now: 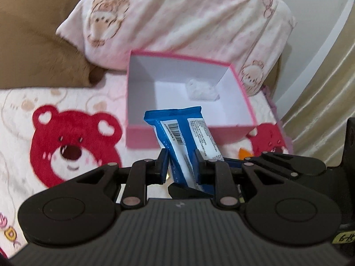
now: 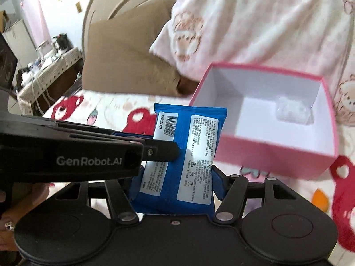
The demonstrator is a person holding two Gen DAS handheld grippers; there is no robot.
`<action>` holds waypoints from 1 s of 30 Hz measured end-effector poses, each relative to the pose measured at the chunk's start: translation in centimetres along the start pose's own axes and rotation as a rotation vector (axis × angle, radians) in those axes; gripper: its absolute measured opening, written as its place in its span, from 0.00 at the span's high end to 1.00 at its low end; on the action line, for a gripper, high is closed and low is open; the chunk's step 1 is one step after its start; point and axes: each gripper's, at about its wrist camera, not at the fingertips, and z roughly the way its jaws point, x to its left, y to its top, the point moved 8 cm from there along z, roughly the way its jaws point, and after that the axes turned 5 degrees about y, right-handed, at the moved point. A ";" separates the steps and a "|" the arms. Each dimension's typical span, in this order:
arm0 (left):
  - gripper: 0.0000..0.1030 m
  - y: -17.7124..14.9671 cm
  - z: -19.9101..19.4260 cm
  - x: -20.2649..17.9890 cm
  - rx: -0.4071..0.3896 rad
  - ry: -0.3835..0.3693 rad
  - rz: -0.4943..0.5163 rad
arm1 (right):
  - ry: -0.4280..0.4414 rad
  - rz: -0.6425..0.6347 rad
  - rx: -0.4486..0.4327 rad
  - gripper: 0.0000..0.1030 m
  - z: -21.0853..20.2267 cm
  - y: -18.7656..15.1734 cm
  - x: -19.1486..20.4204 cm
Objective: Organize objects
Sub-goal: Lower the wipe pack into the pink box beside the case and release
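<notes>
A blue wet-wipe pack [image 1: 184, 137] with white labels stands between the fingers of both grippers. My left gripper [image 1: 180, 164] is shut on the pack's narrow edge. My right gripper [image 2: 173, 177] is shut on the pack [image 2: 188, 150] across its width. The left gripper [image 2: 159, 150] reaches in from the left in the right wrist view and clamps the pack. An open pink box [image 1: 221, 137] with a white inside lies just beyond the pack. It also shows in the right wrist view [image 2: 277, 155]. A small white packet [image 1: 202, 90] lies in its far right corner.
A blanket with red bears [image 1: 71, 146] covers the bed. A pink bear-print pillow [image 1: 188, 17] and a brown pillow [image 1: 33, 44] lie behind the box. A cluttered side table [image 2: 48, 66] stands at the far left in the right wrist view.
</notes>
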 end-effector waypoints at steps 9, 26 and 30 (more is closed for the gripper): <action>0.79 7.4 4.0 -2.3 -0.045 0.004 -0.005 | -0.027 0.057 -0.052 0.35 1.1 6.6 -5.2; 0.79 9.8 19.7 -0.3 0.059 -0.015 -0.067 | -0.031 0.159 0.052 0.35 12.0 7.9 -16.5; 0.80 9.3 21.8 0.0 0.074 -0.024 -0.078 | -0.065 0.180 0.060 0.36 13.6 7.5 -17.7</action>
